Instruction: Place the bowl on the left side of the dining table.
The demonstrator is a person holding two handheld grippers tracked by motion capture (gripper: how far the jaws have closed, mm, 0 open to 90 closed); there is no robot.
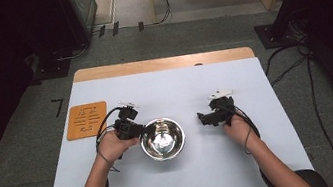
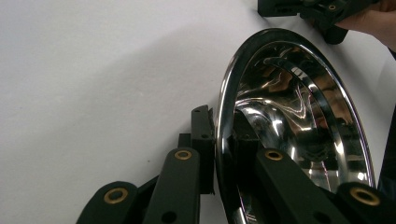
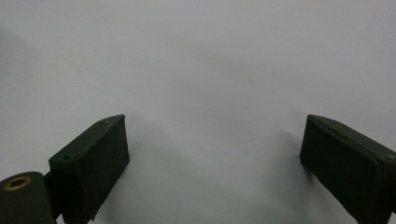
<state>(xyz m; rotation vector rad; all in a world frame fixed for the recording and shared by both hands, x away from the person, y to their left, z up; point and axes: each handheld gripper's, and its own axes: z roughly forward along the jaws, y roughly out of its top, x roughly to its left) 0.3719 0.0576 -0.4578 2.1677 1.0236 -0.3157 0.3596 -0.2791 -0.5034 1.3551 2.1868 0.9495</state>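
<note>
High view first: steel bowl [image 1: 162, 138] sits center frame on the pale tabletop [image 1: 183, 85], left gripper [image 1: 136, 129] right at its left rim, right gripper [image 1: 201, 117] off to the right, well apart. An orange mat [image 1: 86, 120] lies at the left. Left gripper view: jaws pinched tight on the bowl's rim [image 2: 223, 121], one pad outside, one inside. Right gripper view: jaws spread wide with nothing between them, just bare tabletop [image 3: 205, 70].

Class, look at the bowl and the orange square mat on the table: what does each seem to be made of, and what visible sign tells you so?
Bowl: probably polished metal, likely stainless steel; it mirrors its surroundings with bright highlights.
Mat: matte orange-brown with a cut or printed line pattern; perhaps wood, cork or silicone, too small to tell.
</note>
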